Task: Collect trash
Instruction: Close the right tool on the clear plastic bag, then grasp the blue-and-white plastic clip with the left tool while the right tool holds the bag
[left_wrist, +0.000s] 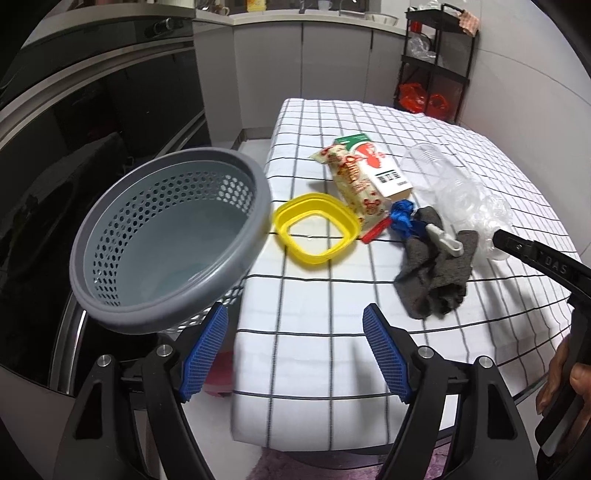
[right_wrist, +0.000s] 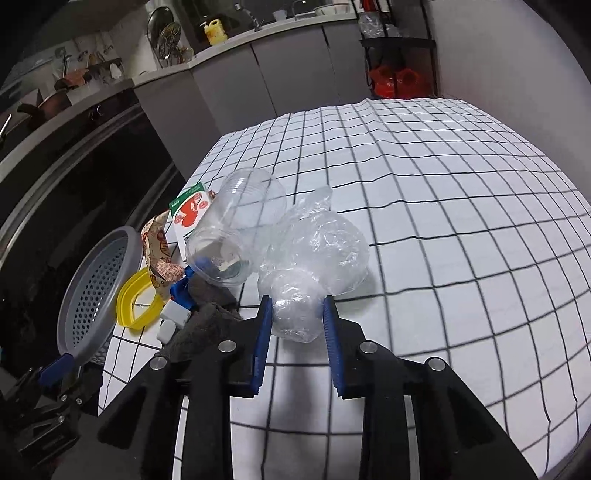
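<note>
Nothing had yet gone into the empty grey perforated basket (left_wrist: 162, 236) beside the open left gripper (left_wrist: 295, 354), while the right gripper (right_wrist: 297, 321) straddled (whether squeezing, unclear) the crumpled clear plastic bag (right_wrist: 314, 254), the other litter lying just beyond.
</note>
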